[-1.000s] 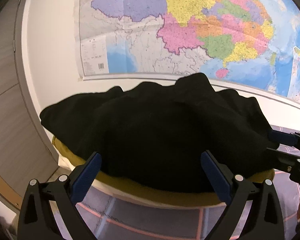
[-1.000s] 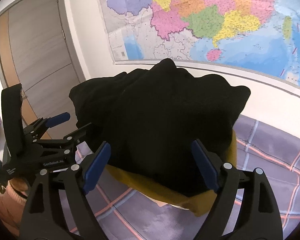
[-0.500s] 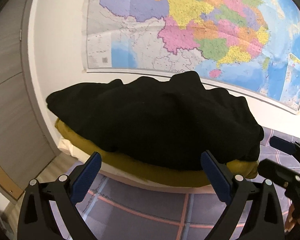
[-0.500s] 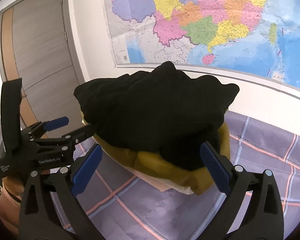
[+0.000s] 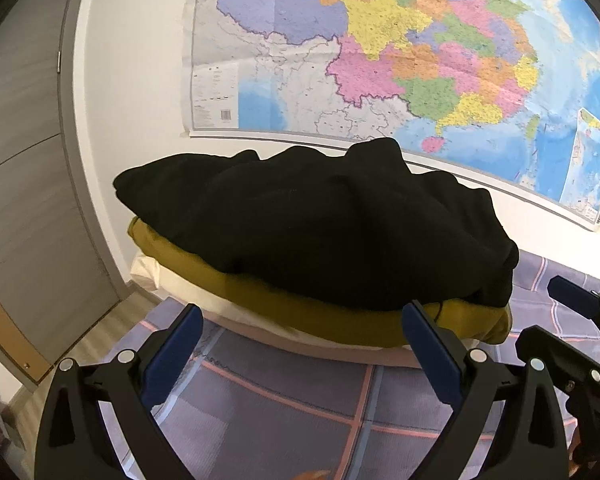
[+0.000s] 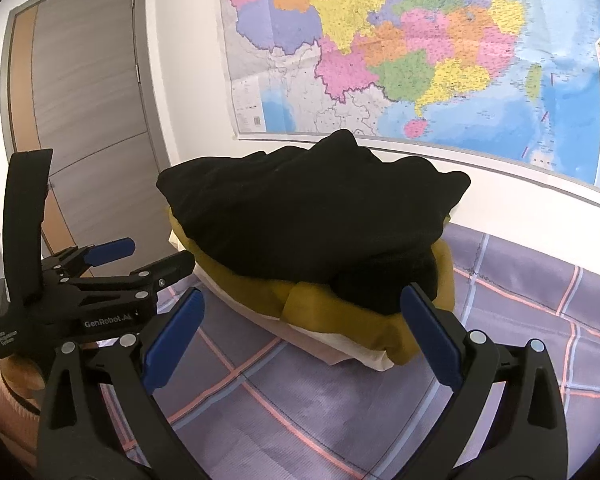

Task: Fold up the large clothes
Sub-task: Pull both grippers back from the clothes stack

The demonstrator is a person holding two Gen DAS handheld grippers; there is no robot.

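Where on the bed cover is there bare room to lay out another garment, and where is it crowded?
Bare checked bed cover lies in front of the clothes stack, and to its right along the wall. The stack's own corner, by the door, is crowded.

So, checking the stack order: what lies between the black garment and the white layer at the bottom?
A folded mustard garment lies between the black garment and the white layer, in both wrist views.

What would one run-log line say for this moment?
left gripper: open, empty | right gripper: open, empty | black garment: folded, atop mustard garment | stack: on checked bedspread
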